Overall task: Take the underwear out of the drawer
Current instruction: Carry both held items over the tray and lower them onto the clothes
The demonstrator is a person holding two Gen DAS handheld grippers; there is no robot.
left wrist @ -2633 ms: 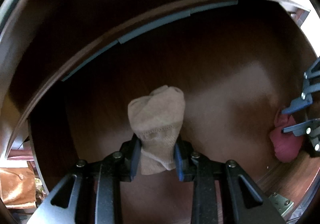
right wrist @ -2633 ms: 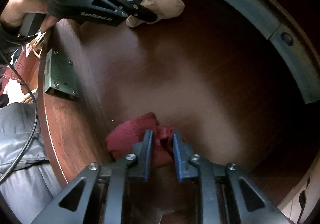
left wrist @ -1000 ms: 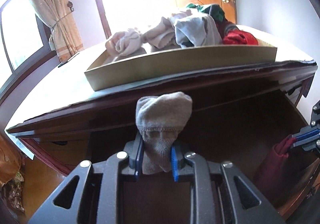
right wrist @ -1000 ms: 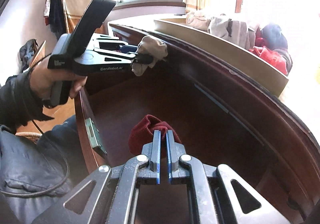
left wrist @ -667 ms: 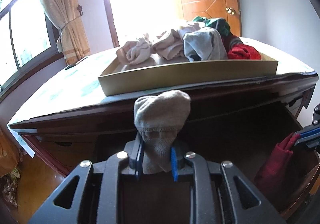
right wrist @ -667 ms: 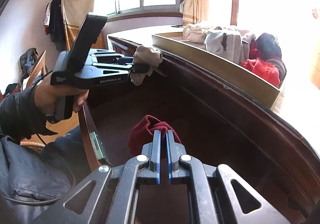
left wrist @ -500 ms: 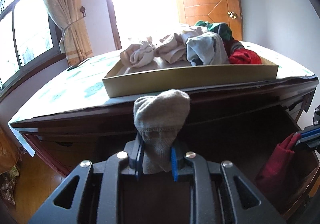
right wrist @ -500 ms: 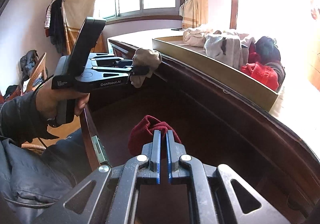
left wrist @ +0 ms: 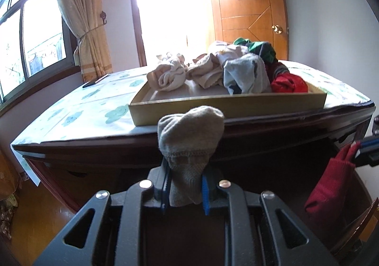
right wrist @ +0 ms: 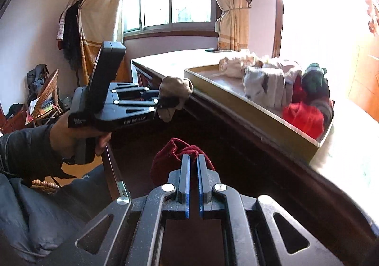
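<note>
My left gripper (left wrist: 185, 185) is shut on a rolled beige underwear (left wrist: 190, 133) and holds it up in front of the dark wooden dresser, above the open drawer (left wrist: 272, 171). It also shows in the right wrist view (right wrist: 175, 93) on the left gripper (right wrist: 157, 103). My right gripper (right wrist: 192, 171) is shut on a dark red underwear (right wrist: 165, 159), lifted over the drawer (right wrist: 236, 159). The red piece hangs at the right edge of the left wrist view (left wrist: 331, 183).
A shallow cardboard tray (left wrist: 236, 104) on the dresser top holds several bundled garments (left wrist: 244, 71); it also shows in the right wrist view (right wrist: 260, 109). The drawer's front edge (right wrist: 113, 171) is by my left hand. A wicker chair (right wrist: 45, 97) stands far left.
Both grippers have risen out of the drawer with their pieces, from the drawer floor to dresser-top height. The tray has come into fuller view.
</note>
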